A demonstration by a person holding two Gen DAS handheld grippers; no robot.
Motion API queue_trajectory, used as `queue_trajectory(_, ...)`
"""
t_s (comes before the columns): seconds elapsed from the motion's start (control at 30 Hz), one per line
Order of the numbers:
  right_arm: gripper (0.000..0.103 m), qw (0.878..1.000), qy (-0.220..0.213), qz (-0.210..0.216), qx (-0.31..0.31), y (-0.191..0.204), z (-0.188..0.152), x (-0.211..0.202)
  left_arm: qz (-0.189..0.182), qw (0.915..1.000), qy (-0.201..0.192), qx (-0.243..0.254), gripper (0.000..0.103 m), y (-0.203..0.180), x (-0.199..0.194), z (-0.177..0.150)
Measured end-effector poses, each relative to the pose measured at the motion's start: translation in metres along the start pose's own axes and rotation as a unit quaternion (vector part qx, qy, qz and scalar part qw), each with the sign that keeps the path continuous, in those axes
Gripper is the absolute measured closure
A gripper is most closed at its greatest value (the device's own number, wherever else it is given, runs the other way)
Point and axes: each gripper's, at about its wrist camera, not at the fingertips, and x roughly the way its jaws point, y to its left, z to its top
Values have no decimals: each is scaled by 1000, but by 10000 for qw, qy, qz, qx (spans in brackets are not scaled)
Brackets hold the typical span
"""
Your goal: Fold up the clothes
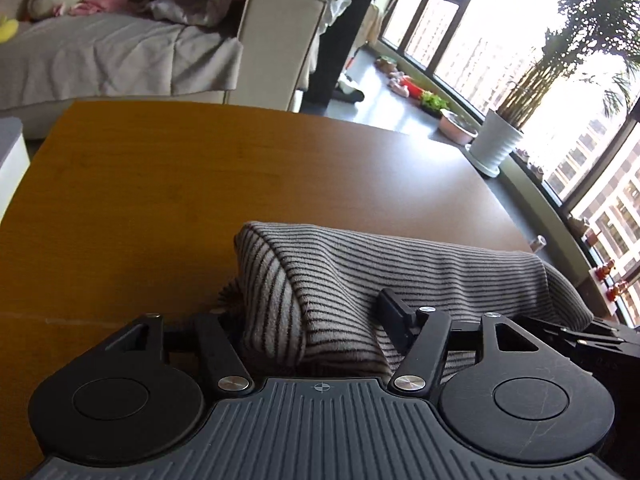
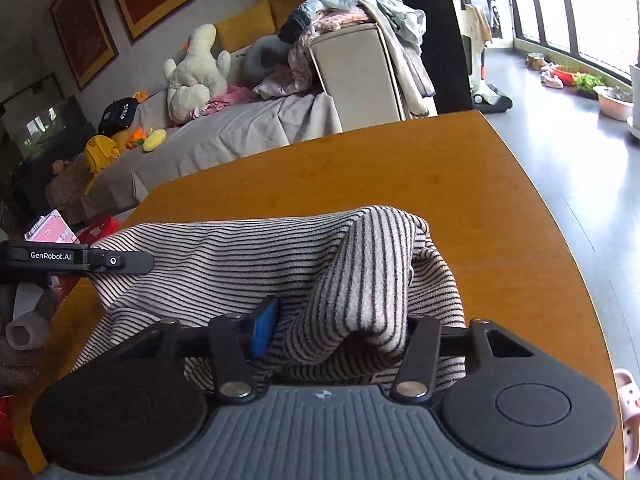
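Wooden table (image 1: 160,200) in the left wrist view, grey sofa (image 1: 100,52) far left, tall windows and a potted plant (image 1: 496,140) far right. Striped garment (image 1: 400,264) near the front edge, bunched into a thick roll and running off right toward the right gripper (image 1: 592,332). Left gripper (image 1: 300,312) with jaws standing wide and a fat fold of cloth filling the gap between them; impossible to tell whether truly pinched or only draped over the fingers.

Same table (image 2: 400,168) from the right wrist view, sofa (image 2: 240,132) and a plush toy (image 2: 196,76) behind. Garment (image 2: 240,264) stretched leftward to the left gripper (image 2: 116,261), with a heavy lump hanging over the right side. Right gripper (image 2: 342,316) likewise spread wide, blue pad (image 2: 264,332) against the cloth; real grip not readable here either.

Likely mid-fold, cloth carried between both tools. Best done by keeping both ends level and equally taut, laying the far edge down first, letting the sagging lump on the right flatten before release, and keeping clear of the table's right edge.
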Motion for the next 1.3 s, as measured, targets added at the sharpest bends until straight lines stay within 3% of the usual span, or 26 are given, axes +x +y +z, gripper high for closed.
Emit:
queue_trajectory(0.1,76,9998,-141,-4,-119,1,36,37,313,9991,-277,47,63,-4,10,34)
queue_trajectory(0.13,76,9998,-193,-1,-76,1,48,44,329,9988,-359,21,69,-5,8,41)
queue_trajectory(0.27,80,9985,-435,321,-108,1,68,28,56,9980,-618,88,73,-9,-25,39)
queue_trajectory(0.47,80,9964,-431,717,163,-15,45,-27,-492,9962,-682,237,73,-27,-74,-15)
queue_trajectory(0.63,80,9978,-102,548,347,-32,0,-40,-627,9971,-169,388,70,-35,-67,-61)
queue_trajectory(0.73,78,9979,13,370,536,-42,-18,-37,-340,9987,136,353,62,-30,-54,-75)
queue_trajectory(0.83,72,9982,-67,285,531,-40,-21,-39,-368,9992,106,66,52,-23,-57,-72)
queue_trajectory(0.9,58,9983,-128,251,501,-38,-20,-42,-433,9990,-9,-112,39,-19,-62,-65)
queue_trajectory(0.97,45,9976,-279,299,552,-39,-18,-47,-465,9986,-126,-225,18,-19,-64,-63)
queue_trajectory(1.07,38,9952,-531,309,765,-43,-17,-52,-508,9976,-136,-459,8,-18,-56,-57)
queue_trajectory(1.2,37,9940,-439,186,988,-45,-21,-39,-504,9953,189,-805,8,-20,-25,-55)
queue_trajectory(1.23,39,9945,-348,155,971,-44,-23,-33,-453,9960,109,-765,9,-22,-21,-55)
queue_trajectory(1.27,43,9956,-310,107,881,-40,-24,-30,-391,9971,34,-647,24,-26,-19,-54)
queue_trajectory(1.3,55,9969,-334,37,707,-34,-24,-29,-333,9978,-5,-579,38,-29,-19,-52)
